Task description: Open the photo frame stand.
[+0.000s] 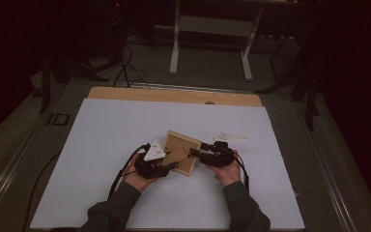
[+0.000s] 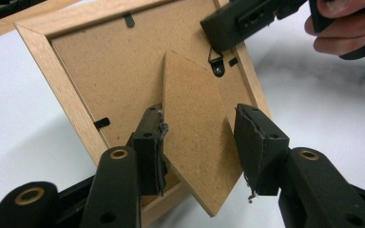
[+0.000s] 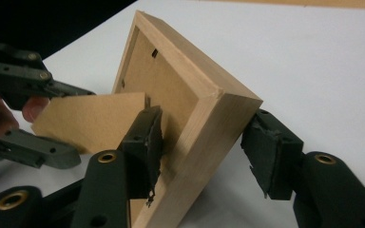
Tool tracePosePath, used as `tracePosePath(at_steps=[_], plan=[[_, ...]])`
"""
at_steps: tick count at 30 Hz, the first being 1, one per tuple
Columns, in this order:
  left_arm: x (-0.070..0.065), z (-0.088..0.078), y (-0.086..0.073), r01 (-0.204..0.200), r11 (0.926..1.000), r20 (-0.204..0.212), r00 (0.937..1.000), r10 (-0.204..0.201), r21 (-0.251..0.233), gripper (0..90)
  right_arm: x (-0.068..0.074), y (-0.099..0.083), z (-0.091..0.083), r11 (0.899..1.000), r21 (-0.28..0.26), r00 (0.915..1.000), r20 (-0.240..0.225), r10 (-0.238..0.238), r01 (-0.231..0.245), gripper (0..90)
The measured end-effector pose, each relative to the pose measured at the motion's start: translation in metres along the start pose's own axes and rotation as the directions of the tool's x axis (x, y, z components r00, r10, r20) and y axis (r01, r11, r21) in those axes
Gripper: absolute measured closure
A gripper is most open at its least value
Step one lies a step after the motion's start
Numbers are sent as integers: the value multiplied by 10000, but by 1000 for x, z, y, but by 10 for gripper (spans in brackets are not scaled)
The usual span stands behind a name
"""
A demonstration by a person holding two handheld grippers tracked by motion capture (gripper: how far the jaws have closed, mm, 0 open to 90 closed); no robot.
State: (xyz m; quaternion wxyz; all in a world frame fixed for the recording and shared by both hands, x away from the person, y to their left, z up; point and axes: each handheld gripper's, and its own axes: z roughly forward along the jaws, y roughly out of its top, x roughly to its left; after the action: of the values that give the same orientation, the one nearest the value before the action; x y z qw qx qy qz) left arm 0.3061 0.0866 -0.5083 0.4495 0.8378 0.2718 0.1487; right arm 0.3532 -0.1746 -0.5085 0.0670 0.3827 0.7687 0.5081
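While both grippers worked at its back, the wooden picture frame (image 1: pixel 182 152) lay tilted on the white desk (image 1: pixel 106 145).
Between the left gripper (image 2: pixel 202 142)'s wide jaws stood the fold-out cardboard stand (image 2: pixel 195 137), one pad touching it, not clamped. The right gripper (image 3: pixel 204 142)'s parted jaws straddled the frame's corner; whether they pinched it could not be told. Judged so, the stand was swung out and the frame not yet set upright.

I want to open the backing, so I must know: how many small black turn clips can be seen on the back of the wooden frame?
3: one at the top edge, one at the left edge, one beside the metal hanger. More may hide behind the fold-out stand.
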Motion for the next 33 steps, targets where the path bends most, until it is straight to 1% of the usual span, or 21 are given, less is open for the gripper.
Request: tracePosePath(at_steps=[4, 6, 7, 10, 12, 13, 14, 16, 20, 25, 27, 29, 31, 33], plan=[[1, 1, 1, 69, 10000, 149, 9999, -70, 63, 577, 1, 1, -2, 9998, -91, 9998, 112, -169, 170, 499], [1, 1, 1, 99, 9999, 270, 9996, -101, 90, 581, 1, 2, -4, 9996, -203, 9998, 90, -168, 170, 532], [2, 1, 1, 203, 9998, 421, 9989, -206, 81, 583, 2, 2, -4, 9994, -248, 9997, 93, -225, 227, 538], [3, 1, 3, 339, 9994, 695, 9970, -343, 71, 582, 6, 3, -5, 9976, -290, 9979, 191, -623, 629, 550], [4, 1, 5, 360, 9993, 728, 9967, -366, 100, 592, 8, 4, -6, 9965, -346, 9970, 214, -750, 757, 563], [4, 1, 5, 377, 9992, 673, 9970, -386, 140, 604, 9, 4, -6, 9963, -363, 9968, 216, -768, 776, 565], [4, 1, 6, 402, 9990, 587, 9974, -413, 203, 635, 9, 4, -6, 9959, -381, 9964, 224, -817, 825, 567], [5, 2, 7, 519, 9983, 596, 9968, -535, 267, 656, 9, 4, -7, 9960, -385, 9966, 187, -802, 809, 570], [6, 2, 8, 506, 9978, 477, 9975, -527, 435, 691, 10, 5, -8, 9953, -430, 9961, 149, -864, 870, 577], [6, 5, 9, 464, 9975, 355, 9982, -484, 540, 713, 12, 6, -9, 9934, -490, 9944, 228, -1031, 1041, 581], [6, 6, 10, 460, 9972, 298, 9984, -478, 583, 719, 12, 6, -10, 9930, -538, 9943, 253, -1040, 1052, 581], [6, 7, 11, 368, 9973, 237, 9990, -384, 639, 726, 12, 6, -10, 9924, -577, 9937, 307, -1074, 1090, 582], [6, 8, 11, 394, 9972, 194, 9990, -407, 628, 735, 13, 6, -11, 9921, -604, 9936, 312, -1086, 1103, 583], [7, 11, 13, 357, 9969, 86, 9993, -364, 699, 744, 14, 7, -13, 9902, -688, 9921, 408, -1189, 1215, 582]])
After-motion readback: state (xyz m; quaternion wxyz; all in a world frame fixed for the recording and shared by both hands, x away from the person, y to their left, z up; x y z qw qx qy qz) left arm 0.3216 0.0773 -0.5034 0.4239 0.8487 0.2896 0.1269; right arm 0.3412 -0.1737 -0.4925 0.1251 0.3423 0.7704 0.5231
